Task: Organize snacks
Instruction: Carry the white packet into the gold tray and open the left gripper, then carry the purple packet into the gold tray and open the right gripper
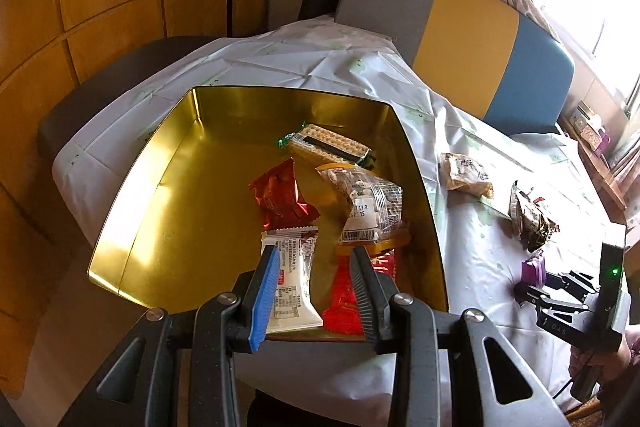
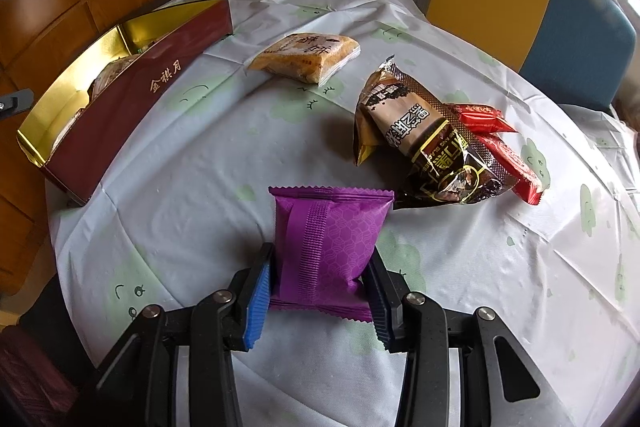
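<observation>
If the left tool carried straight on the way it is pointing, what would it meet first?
Most likely the white snack packet lying in the gold tin, directly between and ahead of the left tool, whose jaws are empty and apart. Depth is hard to judge here.

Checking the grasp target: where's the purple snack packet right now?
In the right wrist view the purple snack packet lies on the tablecloth between the right gripper pads, just near of the brown packet, outside the gold-lined box.
</observation>
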